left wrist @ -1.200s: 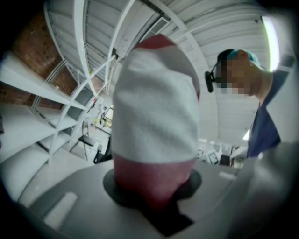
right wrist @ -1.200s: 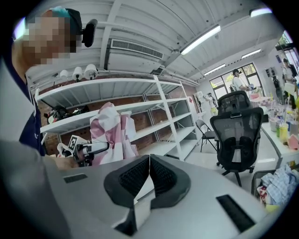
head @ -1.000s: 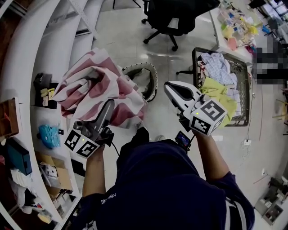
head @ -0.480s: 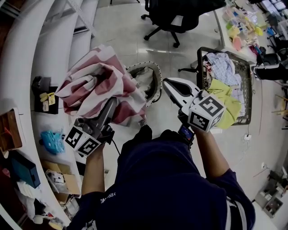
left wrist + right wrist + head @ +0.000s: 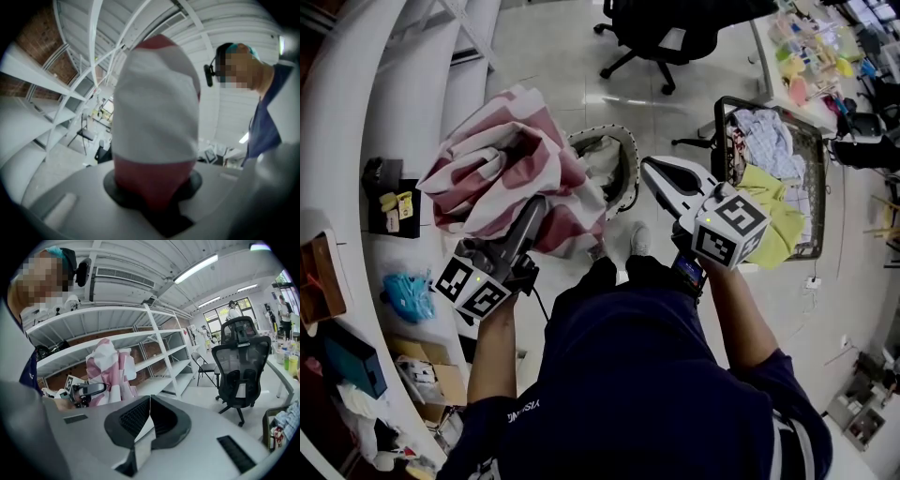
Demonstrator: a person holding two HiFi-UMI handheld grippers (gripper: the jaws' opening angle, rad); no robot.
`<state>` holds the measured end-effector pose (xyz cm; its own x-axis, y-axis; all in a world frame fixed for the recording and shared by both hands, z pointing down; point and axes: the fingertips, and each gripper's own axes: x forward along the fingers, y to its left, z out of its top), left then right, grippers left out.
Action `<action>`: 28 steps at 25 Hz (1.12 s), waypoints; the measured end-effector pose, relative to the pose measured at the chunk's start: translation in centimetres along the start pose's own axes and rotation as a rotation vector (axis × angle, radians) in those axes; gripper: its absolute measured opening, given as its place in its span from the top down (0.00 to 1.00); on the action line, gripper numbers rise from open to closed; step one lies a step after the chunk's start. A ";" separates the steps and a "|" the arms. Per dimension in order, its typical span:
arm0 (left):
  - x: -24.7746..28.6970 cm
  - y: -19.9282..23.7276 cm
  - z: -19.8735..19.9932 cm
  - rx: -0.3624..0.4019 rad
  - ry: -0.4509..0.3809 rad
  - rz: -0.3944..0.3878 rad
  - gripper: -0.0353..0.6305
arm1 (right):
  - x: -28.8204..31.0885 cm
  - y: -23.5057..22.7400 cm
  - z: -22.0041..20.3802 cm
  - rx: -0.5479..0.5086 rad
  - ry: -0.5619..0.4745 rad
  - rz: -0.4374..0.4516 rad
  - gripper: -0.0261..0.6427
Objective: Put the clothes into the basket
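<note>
Still, the left tool (image 5: 534,211) clamps the crumpled red-and-white striped cloth (image 5: 502,173), no nearer the dark wire basket (image 5: 716,141) at upper right; the right tool (image 5: 149,418) stays closed, empty.

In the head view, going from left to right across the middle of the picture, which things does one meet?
Blue bundle on the shelf, red-and-white striped cloth, round basket with dotted rim, wire basket of clothes.

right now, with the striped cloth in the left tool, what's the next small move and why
Probably swing the left tool across until the striped cloth hangs over the round basket. The tool is clamped on the cloth, which sits beside the basket's rim, not above its opening, so letting go here would likely miss.
</note>
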<state>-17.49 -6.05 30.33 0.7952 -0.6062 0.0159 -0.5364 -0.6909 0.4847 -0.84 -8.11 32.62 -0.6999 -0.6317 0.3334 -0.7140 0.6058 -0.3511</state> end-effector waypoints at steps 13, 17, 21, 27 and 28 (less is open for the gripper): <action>1.2 2.1 -1.2 -0.026 0.027 0.026 0.79 | 1.7 -2.2 -0.6 0.018 0.025 -0.004 0.95; 1.7 2.7 -1.9 -0.036 0.044 0.036 0.79 | 2.3 -2.3 -1.0 0.025 0.052 0.006 0.95; 3.0 3.3 -3.5 -0.055 0.068 0.051 0.79 | 2.9 -3.9 -1.8 0.039 0.079 0.019 0.95; 5.8 4.5 -6.2 -0.087 0.118 0.094 0.79 | 3.8 -7.4 -3.2 0.053 0.135 0.033 0.95; 6.2 4.7 -6.7 -0.090 0.127 0.099 0.79 | 4.0 -7.8 -3.5 0.054 0.146 0.033 0.95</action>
<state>-13.21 -10.39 38.56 0.7725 -0.6104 0.1751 -0.5904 -0.5889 0.5519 1.90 -13.68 39.74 -0.7215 -0.5324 0.4428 -0.6909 0.5960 -0.4092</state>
